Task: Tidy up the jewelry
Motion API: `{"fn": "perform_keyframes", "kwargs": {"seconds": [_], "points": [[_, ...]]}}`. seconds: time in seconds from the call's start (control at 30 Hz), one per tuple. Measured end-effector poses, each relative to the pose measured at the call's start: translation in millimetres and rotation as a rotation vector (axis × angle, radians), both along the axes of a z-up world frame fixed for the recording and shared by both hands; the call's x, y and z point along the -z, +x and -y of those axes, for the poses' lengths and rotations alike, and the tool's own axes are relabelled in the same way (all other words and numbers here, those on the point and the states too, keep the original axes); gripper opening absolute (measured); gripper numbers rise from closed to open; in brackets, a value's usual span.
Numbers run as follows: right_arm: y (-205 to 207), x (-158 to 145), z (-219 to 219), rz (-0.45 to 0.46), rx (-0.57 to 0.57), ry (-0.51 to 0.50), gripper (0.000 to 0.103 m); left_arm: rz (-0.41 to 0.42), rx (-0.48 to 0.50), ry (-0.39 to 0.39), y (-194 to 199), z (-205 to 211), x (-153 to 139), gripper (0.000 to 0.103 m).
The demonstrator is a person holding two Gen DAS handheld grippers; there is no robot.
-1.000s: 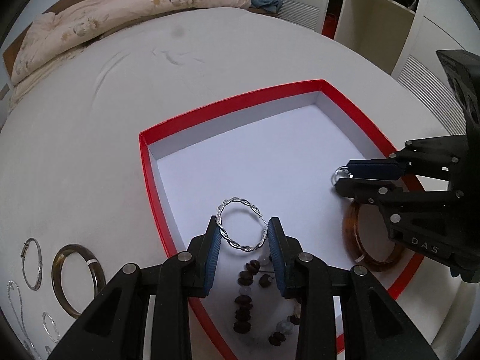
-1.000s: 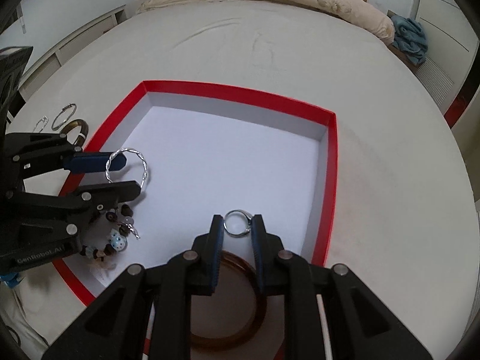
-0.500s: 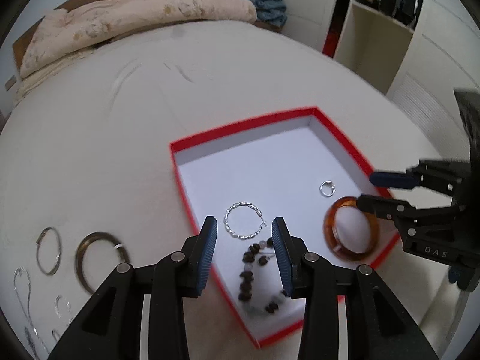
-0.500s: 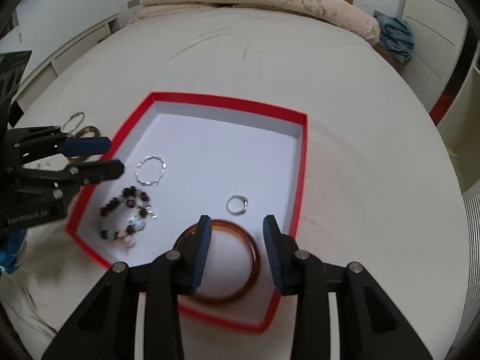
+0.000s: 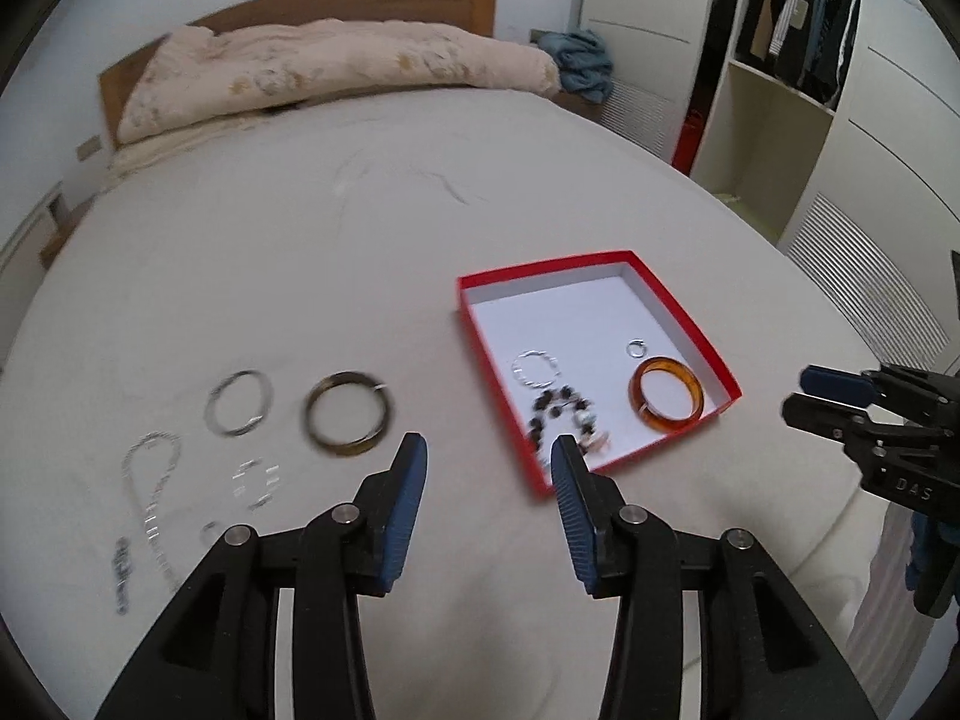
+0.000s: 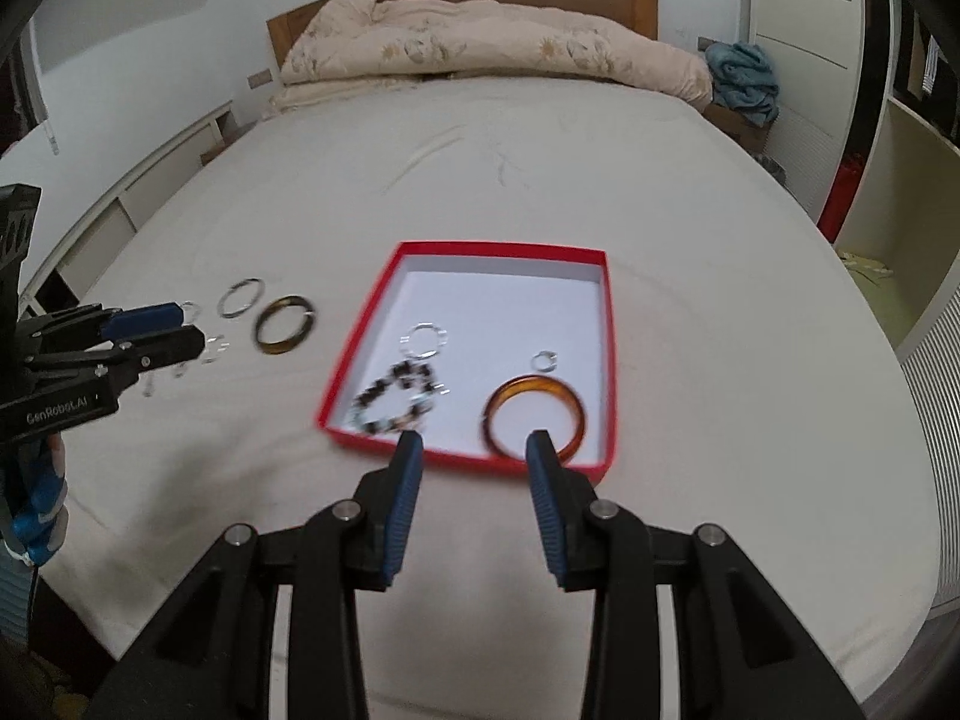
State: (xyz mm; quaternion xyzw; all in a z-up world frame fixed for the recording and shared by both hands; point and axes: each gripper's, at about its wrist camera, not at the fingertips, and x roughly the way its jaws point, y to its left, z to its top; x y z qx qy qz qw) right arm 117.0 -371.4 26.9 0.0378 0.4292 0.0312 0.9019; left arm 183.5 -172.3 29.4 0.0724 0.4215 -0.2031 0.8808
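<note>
Bed (image 5: 360,276) bears red box (image 5: 684,306) beyond both empty grippers.

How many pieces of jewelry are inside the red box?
4: twisted silver ring, bead bracelet, small ring and amber bangle, all in the red box.

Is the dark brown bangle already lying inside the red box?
No, the dark brown bangle lies on the bed sheet to the left of the red box, beside a silver bangle.
</note>
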Motion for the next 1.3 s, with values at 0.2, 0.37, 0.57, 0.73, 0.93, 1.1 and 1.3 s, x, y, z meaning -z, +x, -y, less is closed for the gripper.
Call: {"fn": "perform_keyframes", "kwargs": {"seconds": [0.2, 0.37, 0.57, 0.73, 0.93, 1.1, 1.3], "points": [[-33, -27, -32, 0.049, -0.016, 0.021, 0.034, 0.056, -0.095, 0.018, -32, -56, -25, 0.054], [-53, -51, -69, 0.104, -0.057, 0.021, 0.034, 0.113, -0.174, 0.055, -60, -113, -49, 0.055], [-75, -82, -117, 0.175, -0.113, 0.019, 0.034, 0.179, -0.296, 0.063, -96, -185, -77, 0.059], [-94, -107, -157, 0.226, -0.17, 0.003, 0.034, 0.257, -0.387, 0.059, -131, -229, -100, 0.067], [-123, -127, -193, 0.272, -0.226, -0.019, 0.034, 0.298, -0.456, 0.035, -165, -262, -111, 0.067], [-139, -137, -206, 0.3, -0.243, -0.03, 0.034, 0.307, -0.499, 0.001, -185, -280, -115, 0.067], [-149, -145, -213, 0.327, -0.249, -0.018, 0.034, 0.309, -0.536, -0.004, -196, -293, -121, 0.067]]}}
